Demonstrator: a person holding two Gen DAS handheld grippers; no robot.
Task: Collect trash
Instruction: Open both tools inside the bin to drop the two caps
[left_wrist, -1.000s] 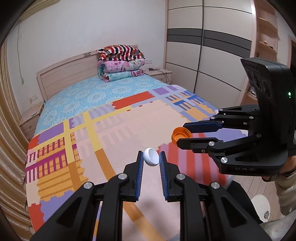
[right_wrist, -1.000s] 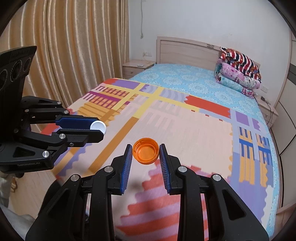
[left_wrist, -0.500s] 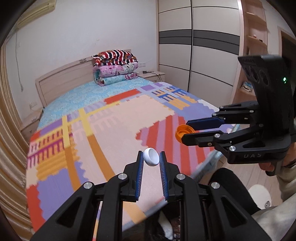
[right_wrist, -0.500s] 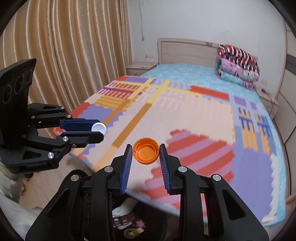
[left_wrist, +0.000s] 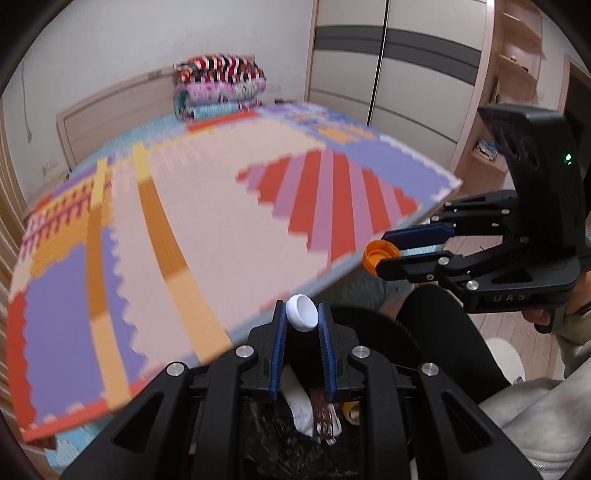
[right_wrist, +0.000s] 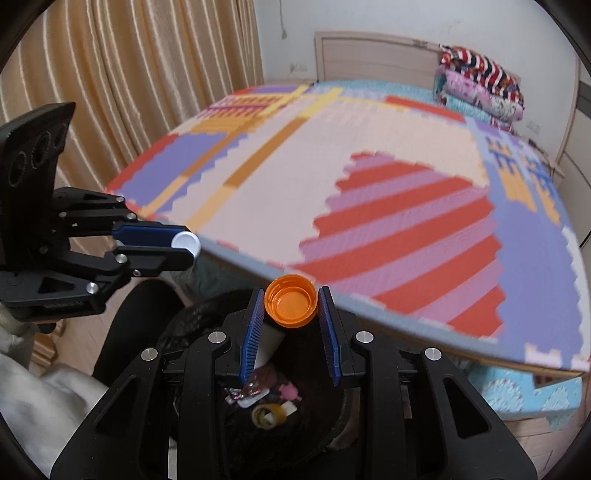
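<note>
My left gripper (left_wrist: 302, 317) is shut on a white bottle cap (left_wrist: 302, 313), which also shows in the right wrist view (right_wrist: 186, 243). My right gripper (right_wrist: 291, 306) is shut on an orange bottle cap (right_wrist: 291, 305), which also shows in the left wrist view (left_wrist: 379, 255). Both grippers hang past the foot of the bed, above a black trash bin (right_wrist: 207, 314) lined with a black bag. Inside the bin lie white paper (left_wrist: 301, 408), wrappers and a tape roll (right_wrist: 267, 415).
A bed with a colourful puzzle-pattern foam mat (left_wrist: 207, 229) fills the view ahead. Folded quilts (left_wrist: 219, 86) are stacked at the headboard. A wardrobe (left_wrist: 399, 74) stands at the right, gold curtains (right_wrist: 129, 92) at the left. The person's legs and slipper (left_wrist: 506, 354) are beside the bin.
Both grippers have pulled back off the bed and dropped lower. The bin with its trash has come into view beneath them. Each still grips its cap.
</note>
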